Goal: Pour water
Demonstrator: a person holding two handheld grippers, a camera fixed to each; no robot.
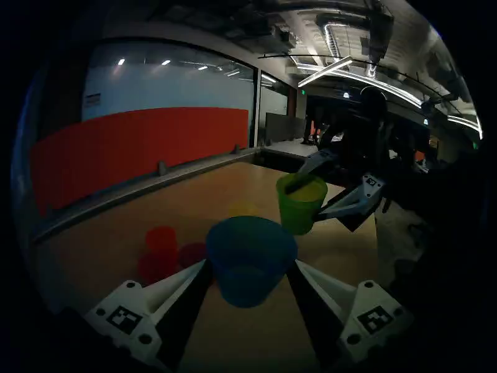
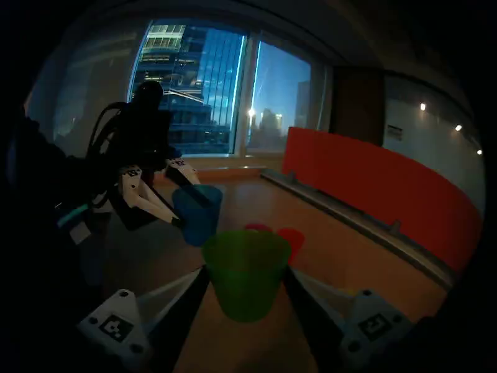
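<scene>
In the left gripper view, my left gripper [image 1: 250, 273] is shut on a blue plastic cup [image 1: 250, 258], held upright above the wooden table [image 1: 205, 186]. Beyond it, the right gripper [image 1: 323, 205] holds a green cup [image 1: 300, 202] a little higher and to the right. In the right gripper view, my right gripper [image 2: 246, 283] is shut on that green cup [image 2: 246, 273], also upright. The left gripper [image 2: 177, 202] with the blue cup [image 2: 197, 213] shows farther off at the left. I cannot tell whether either cup holds water.
Red cups [image 1: 161, 252] and a yellow one [image 1: 242, 209] stand on the table behind the blue cup; the red cups [image 2: 279, 239] also show past the green cup. An orange partition [image 1: 143, 146] runs along the table's far edge. A person's dark figure [image 2: 56, 186] stands at the left.
</scene>
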